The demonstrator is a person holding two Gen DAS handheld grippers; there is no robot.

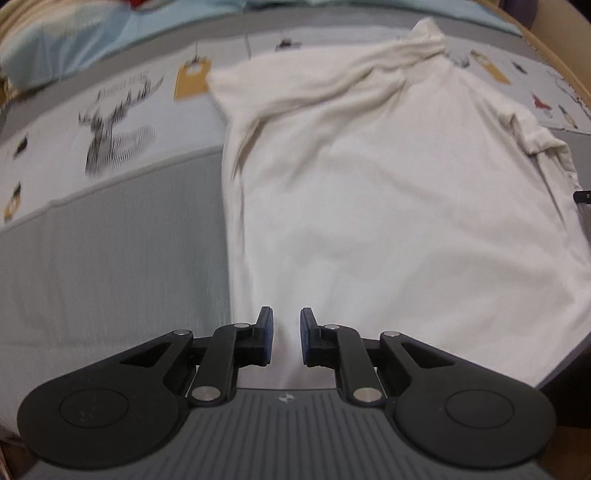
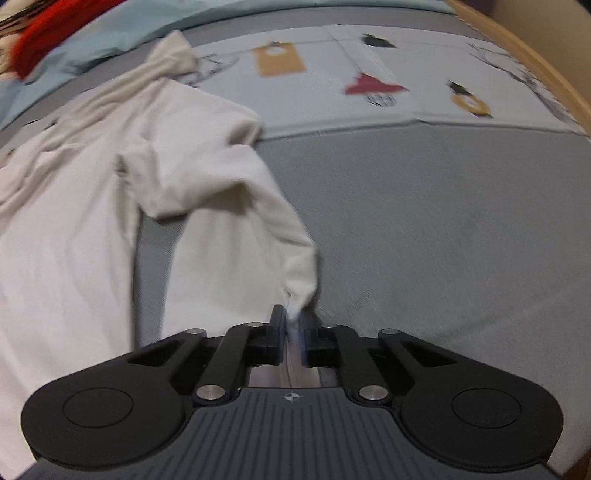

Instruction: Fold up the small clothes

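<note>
A cream long-sleeved top lies spread on the grey bed cover, with its collar at the far end. My left gripper hovers over the top's near hem. Its blue pads stand a small gap apart and nothing is pinched between them. In the right wrist view the body of the top fills the left side. One sleeve is drawn out toward the camera. My right gripper is shut on the end of that sleeve, and a tuft of cloth sticks up between the pads.
Beyond the grey cover lies a printed sheet with a deer and orange tags. A light blue pillow lies at the back and something red at the far left. A wooden bed edge curves along the right.
</note>
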